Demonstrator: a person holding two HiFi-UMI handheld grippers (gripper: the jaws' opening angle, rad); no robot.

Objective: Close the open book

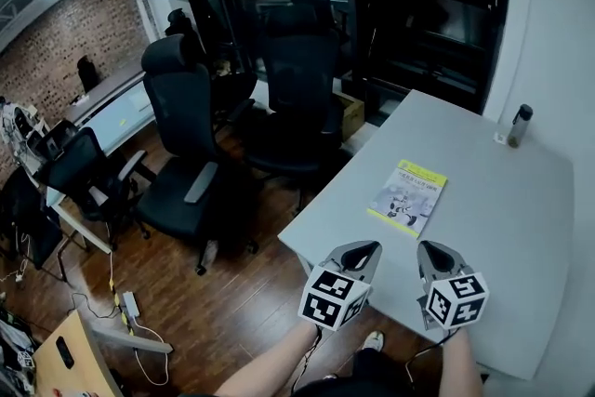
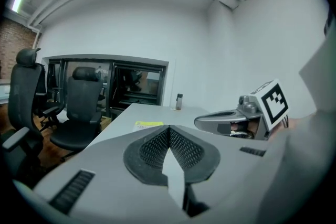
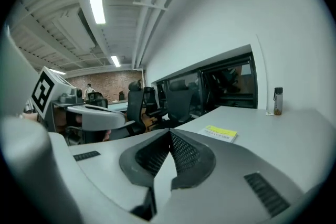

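While your left gripper (image 1: 367, 247) and right gripper (image 1: 429, 248) hang side by side above the near edge of the pale grey rectangular table (image 1: 507, 228), the thin paperback book with the yellow band on its cover (image 1: 407, 197) lies closed and flat on the tabletop. It sits just ahead of both tips, roughly between the lines they point along, touching neither.

On the left, the book lies near the table's long left edge but clear of it. Beyond that edge, tall black mesh office chairs (image 1: 186, 153) stand on the brown wooden floor (image 1: 232, 311). To the right of the book, bare tabletop runs wide to the white wall, where a slim dark-capped bottle (image 1: 519, 125) stands upright at the far corner, well apart from the book.

Your left forearm (image 1: 270, 372) and right forearm (image 1: 460, 367) rise from the bottom of the head view. Both grippers point ahead and slightly downward, marker cubes up. Each gripper's jaws are pressed together at the tips, with nothing between them.
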